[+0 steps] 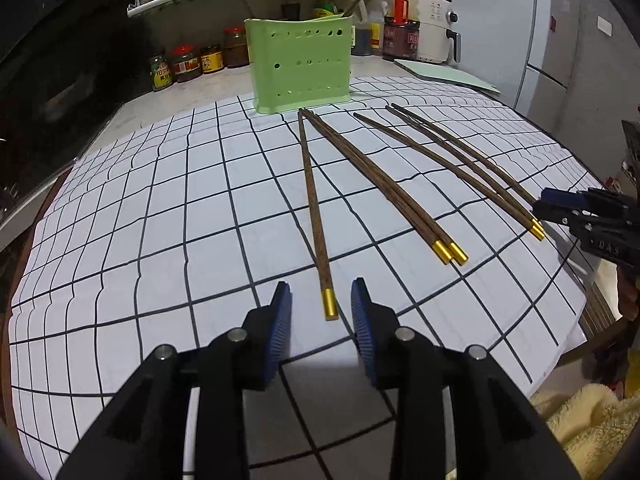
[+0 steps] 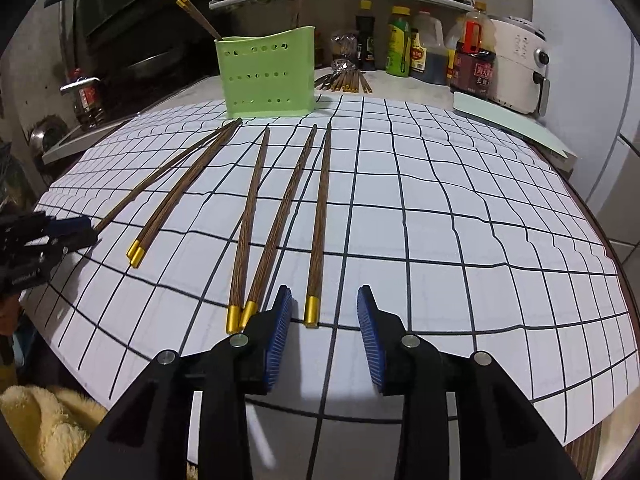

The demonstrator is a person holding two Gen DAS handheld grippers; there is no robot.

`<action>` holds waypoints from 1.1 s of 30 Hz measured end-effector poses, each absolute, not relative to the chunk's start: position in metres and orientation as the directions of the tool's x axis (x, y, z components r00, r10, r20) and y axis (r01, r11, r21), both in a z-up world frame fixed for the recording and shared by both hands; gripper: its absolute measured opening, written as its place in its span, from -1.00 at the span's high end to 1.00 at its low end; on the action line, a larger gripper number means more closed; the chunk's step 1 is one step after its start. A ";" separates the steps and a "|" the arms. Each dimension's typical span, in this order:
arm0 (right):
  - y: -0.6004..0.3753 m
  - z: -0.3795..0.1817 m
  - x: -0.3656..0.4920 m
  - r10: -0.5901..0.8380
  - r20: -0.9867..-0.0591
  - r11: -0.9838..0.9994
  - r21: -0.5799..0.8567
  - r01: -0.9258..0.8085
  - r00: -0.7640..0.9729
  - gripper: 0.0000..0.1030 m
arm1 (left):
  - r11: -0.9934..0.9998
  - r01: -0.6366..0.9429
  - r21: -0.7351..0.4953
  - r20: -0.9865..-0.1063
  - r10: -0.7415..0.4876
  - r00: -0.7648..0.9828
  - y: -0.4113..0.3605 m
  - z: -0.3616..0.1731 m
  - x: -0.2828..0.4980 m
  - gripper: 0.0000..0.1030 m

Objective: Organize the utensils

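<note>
On the gridded white mat (image 2: 440, 220), six loose wooden chopsticks with gold caps lie fanned toward the green holder (image 2: 266, 76) at the far edge, which already has a few chopsticks standing in it. From left to right I count a single chopstick (image 1: 316, 216), a touching pair (image 1: 384, 184), another pair (image 2: 264, 224) and a last single (image 2: 320, 220).

The step in hand looks like picking loose sticks up. The left gripper (image 1: 322, 300) stands wide open and empty, its jaws either side of the leftmost stick's gold cap. The right gripper (image 2: 324, 304) is equally open and empty, straddling the cap of the rightmost stick.

Next, I judge, each needs to lower and close squarely on its thin stick without nudging neighbours, then carry it to the holder.
</note>
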State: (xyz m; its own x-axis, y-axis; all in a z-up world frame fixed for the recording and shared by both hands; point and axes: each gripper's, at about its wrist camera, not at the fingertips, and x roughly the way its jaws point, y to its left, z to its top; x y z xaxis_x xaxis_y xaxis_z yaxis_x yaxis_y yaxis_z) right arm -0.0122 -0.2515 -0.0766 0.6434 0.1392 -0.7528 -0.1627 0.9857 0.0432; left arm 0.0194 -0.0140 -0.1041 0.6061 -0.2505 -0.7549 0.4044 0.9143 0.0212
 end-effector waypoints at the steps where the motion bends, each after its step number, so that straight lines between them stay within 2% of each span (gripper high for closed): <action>1: -0.251 -0.077 -0.012 0.139 -0.752 0.986 0.042 -0.164 0.644 0.31 | 0.916 0.401 0.021 -0.754 -0.249 0.608 -0.015 -0.104 0.018 0.39; 6: -0.249 -0.078 -0.011 0.141 -0.745 0.985 0.040 -0.168 0.652 0.31 | 0.919 0.392 0.047 -0.745 -0.228 0.626 -0.019 -0.106 0.015 0.39; 14: -0.245 -0.078 -0.006 0.156 -0.734 0.984 0.053 -0.173 0.661 0.32 | 0.942 0.335 0.010 -0.739 -0.218 0.637 -0.020 -0.105 0.033 0.40; 18: -0.239 -0.079 -0.006 0.166 -0.727 0.980 0.050 -0.190 0.666 0.32 | 0.937 0.346 0.045 -0.733 -0.204 0.649 -0.028 -0.106 0.032 0.53; 23: -0.235 -0.078 -0.011 0.159 -0.726 0.980 0.033 -0.197 0.669 0.76 | 0.936 0.347 0.064 -0.728 -0.194 0.657 -0.025 -0.106 0.032 0.77; 25: -0.237 -0.078 -0.012 0.149 -0.731 0.983 0.034 -0.182 0.666 0.86 | 0.939 0.340 0.056 -0.729 -0.195 0.657 -0.023 -0.106 0.034 0.86; 33: -0.253 -0.071 -0.017 0.131 -0.732 0.990 0.061 -0.127 0.669 0.87 | 0.943 0.333 -0.025 -0.726 -0.246 0.642 -0.009 -0.101 0.032 0.87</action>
